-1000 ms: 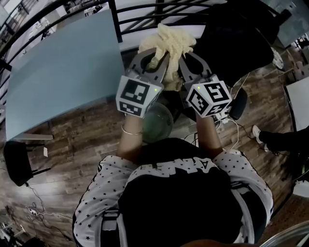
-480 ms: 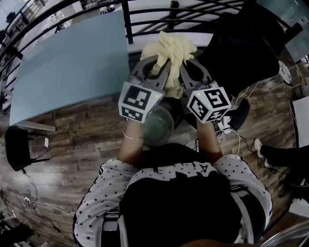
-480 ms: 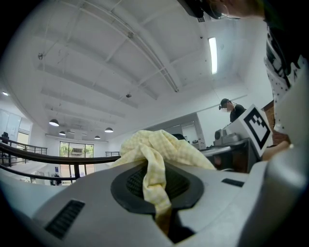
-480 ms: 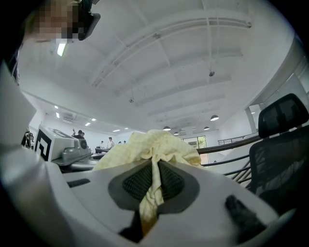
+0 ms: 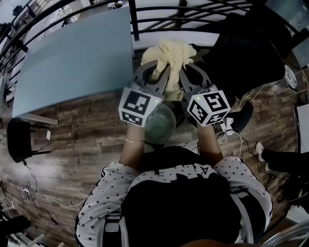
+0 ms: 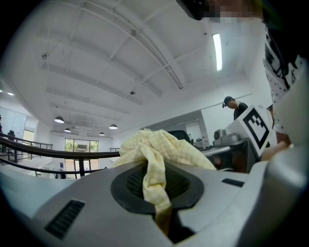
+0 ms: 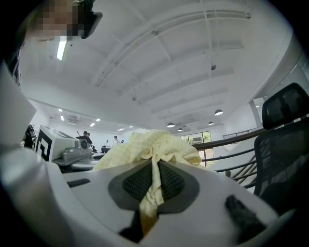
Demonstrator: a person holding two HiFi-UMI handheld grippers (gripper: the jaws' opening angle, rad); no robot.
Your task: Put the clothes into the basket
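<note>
Head view looks down on a plank floor (image 5: 77, 140), with a pale blue table (image 5: 72, 58) at upper left, a black chair (image 5: 246, 53) at upper right and a black railing (image 5: 159, 9) along the top edge. The person (image 5: 174, 202), in a black top with starred sleeves, fills the bottom, both forearms reaching up the picture. A small dark stool (image 5: 19, 140) stands at far left. A round, translucent greenish basket (image 5: 161, 126) sits just below the two marker cubes, partly covered by them. A yellow checked cloth (image 5: 174, 53) hangs bunched in the air between table and chair, farther up the picture than the basket and not in it. The left gripper (image 5: 155, 72) and right gripper (image 5: 190, 72) sit side by side, both reaching into the cloth. In the left gripper view the jaws are pressed together on a strip of the cloth (image 6: 154, 154), which trails down over the dark pads of the gripper (image 6: 157, 193). The right gripper view shows the same: jaws of the gripper (image 7: 152, 188) pinching a fold of the cloth (image 7: 154, 144), the rest heaped beyond the tips.
</note>
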